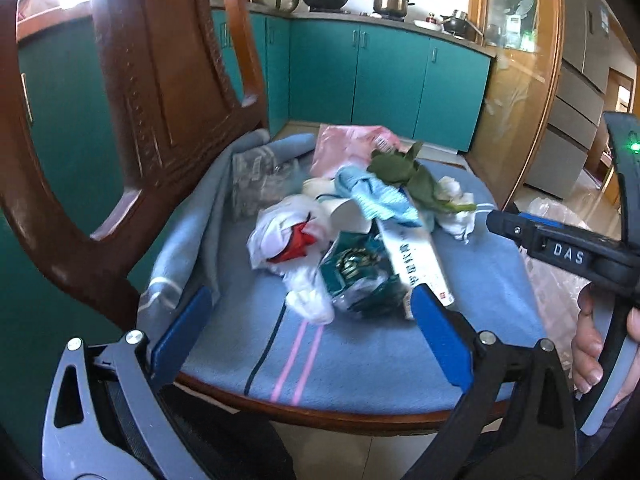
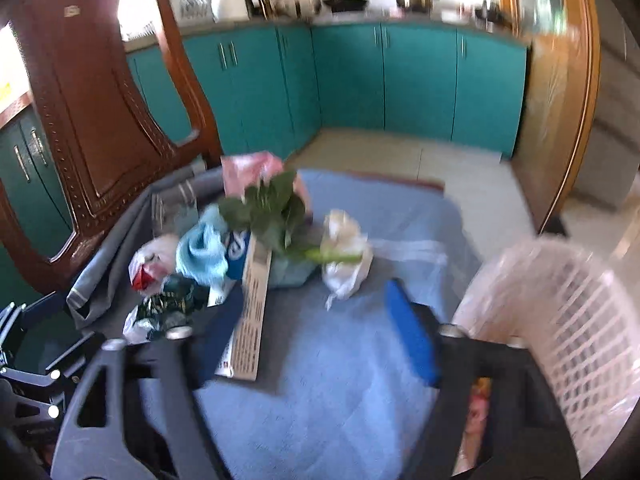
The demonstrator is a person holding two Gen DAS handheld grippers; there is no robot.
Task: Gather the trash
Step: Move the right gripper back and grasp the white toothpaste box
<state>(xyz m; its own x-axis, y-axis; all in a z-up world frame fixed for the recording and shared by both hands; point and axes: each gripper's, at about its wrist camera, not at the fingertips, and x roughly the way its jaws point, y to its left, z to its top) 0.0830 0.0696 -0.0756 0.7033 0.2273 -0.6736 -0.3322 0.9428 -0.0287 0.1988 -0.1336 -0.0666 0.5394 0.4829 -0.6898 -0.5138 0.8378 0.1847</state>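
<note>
Front half of the chair seat (image 1: 360,360) is bare blanket, so you've got free room to bring a claw in low from the near edge. Trash pile (image 1: 344,240) fills the middle & back. Chair back (image 1: 132,120) walls off the left side, no way thru. Right side: white basket (image 2: 568,320) stands just beside the seat edge; right claw (image 1: 504,222) also reaches in from there.

trash pile (image 2: 240,256) on blue towel (image 2: 360,340) | white basket (image 2: 568,320) right
</note>
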